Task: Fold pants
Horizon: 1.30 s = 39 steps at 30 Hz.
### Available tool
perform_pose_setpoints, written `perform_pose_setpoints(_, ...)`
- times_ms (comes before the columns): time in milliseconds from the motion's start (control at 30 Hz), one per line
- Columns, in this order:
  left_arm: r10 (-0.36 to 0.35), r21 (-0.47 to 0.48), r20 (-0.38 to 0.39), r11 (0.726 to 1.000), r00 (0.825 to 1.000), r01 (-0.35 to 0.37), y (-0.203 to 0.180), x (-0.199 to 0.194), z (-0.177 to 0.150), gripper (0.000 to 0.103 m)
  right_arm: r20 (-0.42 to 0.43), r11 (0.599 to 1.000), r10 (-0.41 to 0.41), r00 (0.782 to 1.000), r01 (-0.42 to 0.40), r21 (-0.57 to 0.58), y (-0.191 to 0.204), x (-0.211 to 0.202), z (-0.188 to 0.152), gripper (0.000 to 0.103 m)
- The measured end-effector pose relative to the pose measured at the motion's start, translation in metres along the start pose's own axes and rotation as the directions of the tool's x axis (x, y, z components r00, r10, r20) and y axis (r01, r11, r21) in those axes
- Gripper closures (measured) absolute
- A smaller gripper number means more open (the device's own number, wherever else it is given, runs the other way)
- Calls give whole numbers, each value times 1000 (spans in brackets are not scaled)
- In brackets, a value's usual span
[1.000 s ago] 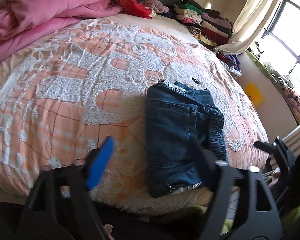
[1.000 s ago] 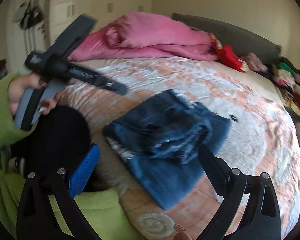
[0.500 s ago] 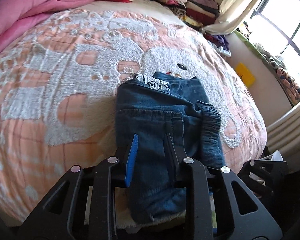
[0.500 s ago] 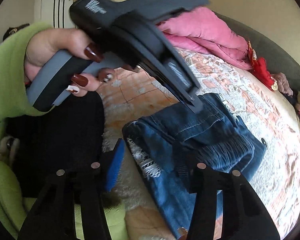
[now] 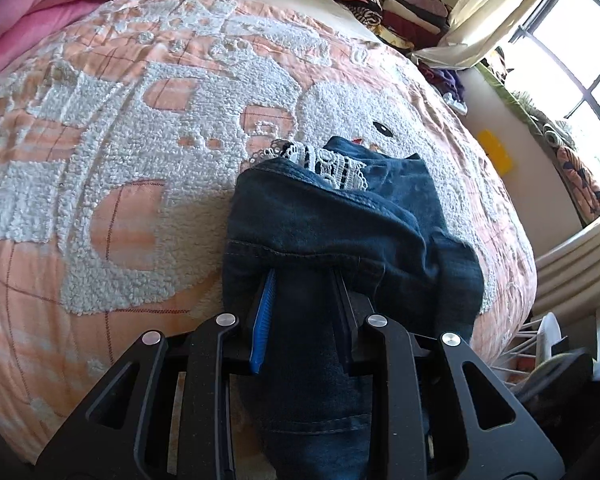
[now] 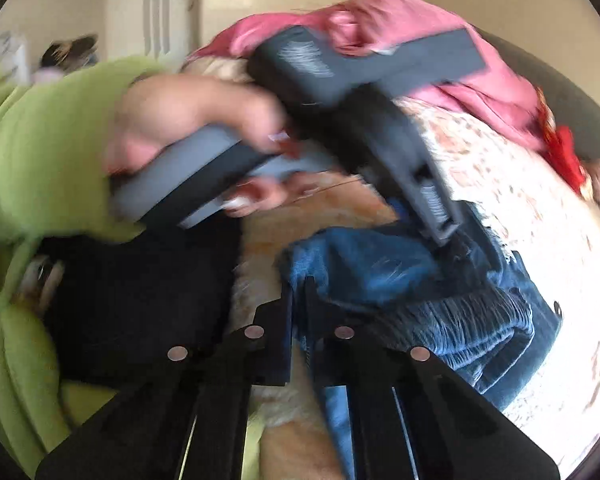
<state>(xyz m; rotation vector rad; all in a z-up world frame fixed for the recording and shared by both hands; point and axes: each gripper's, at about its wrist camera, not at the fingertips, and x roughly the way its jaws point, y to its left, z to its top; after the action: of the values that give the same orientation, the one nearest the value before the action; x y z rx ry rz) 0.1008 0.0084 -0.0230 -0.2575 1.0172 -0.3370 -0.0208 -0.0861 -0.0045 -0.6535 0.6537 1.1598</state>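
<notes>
Pants [image 5: 340,232] near-edge fold pinched by both grippers' closed fingers; bedspread [image 5: 140,160] lies bare leftward.

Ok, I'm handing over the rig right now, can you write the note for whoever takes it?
Left gripper: shut on the jeans, a bunch of denim between its fingers at the near end.
Right gripper: jaws have just closed, pinching the jeans' near edge; that view is blurred.
Jeans: on the bedspread, already folded into a short bundle, lace trim poking out at the far end.
Done: main folds, both grips taken.
Left: probably lift and finish or move the bundle.
</notes>
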Motion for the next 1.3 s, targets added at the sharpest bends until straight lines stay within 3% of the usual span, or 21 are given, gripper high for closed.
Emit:
perform_pose_setpoints(167, -9, -4, 6, 1000, 1000, 9, 0, -1, -2, 84, -98, 999, -40, 994, 40, -2, 8, 29, -24, 98)
perform_pose_setpoints(367, -16, -1, 29, 1000, 999, 16, -1, -6, -4, 84, -52, 993, 6, 999, 1, 122, -2, 8, -22, 92)
perform_pose_setpoints(400, -24, 0, 39, 1000, 999, 24, -1, -10, -5, 82, -38, 990, 14, 999, -8, 144, -2, 0, -23, 86)
perform_pose_setpoints(500, -4, 10, 84, 1000, 996, 3, 0, -28, -7, 72, 18, 978, 13, 1000, -16, 209, -10, -31, -22, 84)
perform_pose_setpoints(600, 18, 7, 121, 1000, 992, -19, 4, -46, -11, 72, 78, 959, -35, 996, 11, 282, -24, -60, -21, 80)
perform_pose_setpoints(733, 53, 42, 134, 997, 990, -59, -1, -62, -27, 72, 118, 910, -163, 980, 103, 402, -54, -81, -14, 73)
perform_pose_setpoints(867, 41, 108, 92, 993, 995, -51, -17, -64, -49, 74, 73, 871, -236, 969, 178, 458, -93, -80, -1, 69)
perform_pose_setpoints(967, 38, 155, 58, 987, 998, -47, -32, -61, -62, 74, 15, 854, -237, 971, 202, 479, -120, -57, 9, 69)
perform_pose_setpoints(1167, 101, 219, -31, 971, 994, -92, -44, -34, -80, 74, -93, 857, -124, 988, 154, 492, -152, 2, 11, 65)
perform_pose_setpoints(1233, 112, 215, -49, 972, 993, -99, -42, -26, -83, 74, -157, 860, -132, 979, 192, 473, -156, 19, 7, 70)
perform_pose_setpoints(1267, 113, 218, -48, 971, 992, -101, -42, -27, -83, 74, -189, 854, -153, 970, 225, 469, -160, 28, 4, 83)
perform_pose_setpoints(1300, 114, 220, -45, 970, 993, -101, -42, -27, -83, 74, -195, 843, -158, 968, 235, 484, -165, 33, 1, 86)
